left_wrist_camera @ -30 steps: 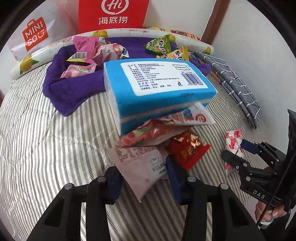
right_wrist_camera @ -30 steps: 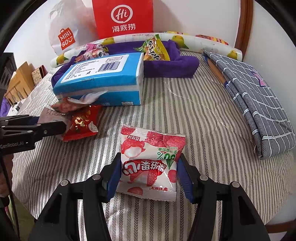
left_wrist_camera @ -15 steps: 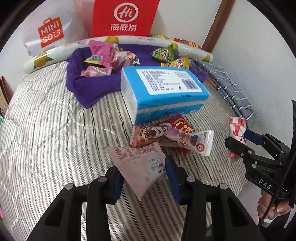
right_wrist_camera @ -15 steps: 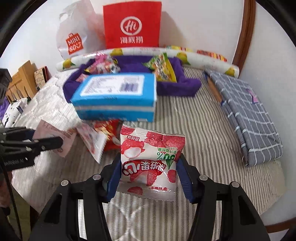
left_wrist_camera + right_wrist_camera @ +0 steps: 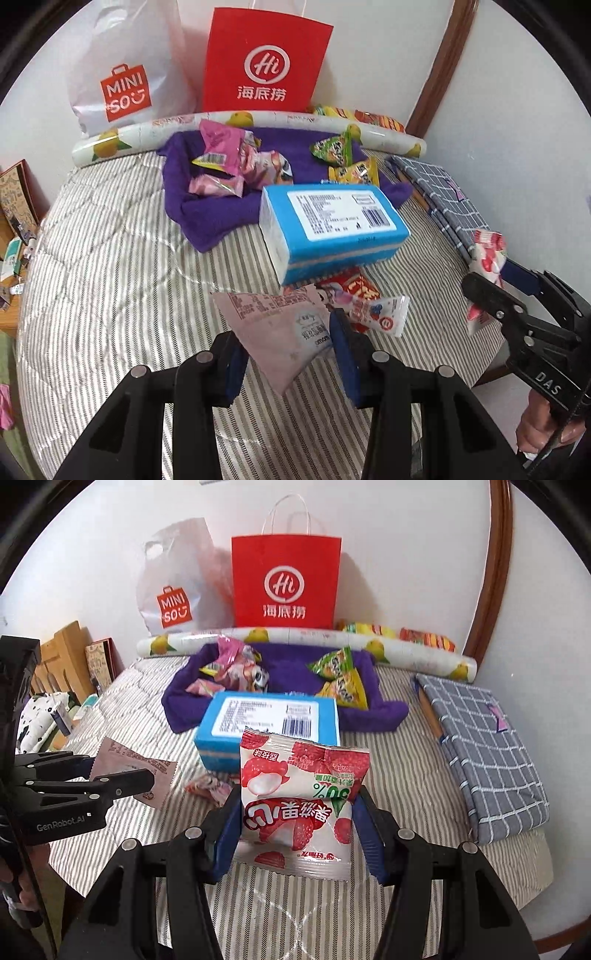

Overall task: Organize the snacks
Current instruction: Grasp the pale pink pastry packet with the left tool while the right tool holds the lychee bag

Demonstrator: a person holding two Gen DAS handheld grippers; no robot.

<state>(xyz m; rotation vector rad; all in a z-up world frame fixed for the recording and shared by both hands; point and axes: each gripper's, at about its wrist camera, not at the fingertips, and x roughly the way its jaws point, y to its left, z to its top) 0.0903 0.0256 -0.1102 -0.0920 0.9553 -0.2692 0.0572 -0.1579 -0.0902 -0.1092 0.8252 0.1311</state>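
Note:
My left gripper [image 5: 286, 345] is shut on a pale pink snack packet [image 5: 280, 325] and holds it above the striped table [image 5: 110, 277]. My right gripper [image 5: 295, 830] is shut on a red-and-white lychee snack bag [image 5: 301, 794], also raised. Each gripper shows in the other view: the right gripper [image 5: 491, 277] at the right edge, the left gripper [image 5: 122, 775] at the left. A blue tissue pack [image 5: 332, 229] lies mid-table, with red and pink snack packets [image 5: 362, 299] in front of it. A purple towel [image 5: 221, 206] behind holds pink snacks [image 5: 229, 162] and green-yellow snacks [image 5: 347, 158].
A red paper bag [image 5: 266, 62] and a white Miniso bag [image 5: 125, 81] stand against the back wall. A lemon-print roll [image 5: 147, 136] lies along the table's back. A grey checked folded cloth [image 5: 487, 749] lies at the right. Wooden items [image 5: 62, 657] stand off the left.
Both grippers have lifted and drawn back from the table with their packets. The pink packet has come away from under the tissue pack, leaving the other packets lying in front of it.

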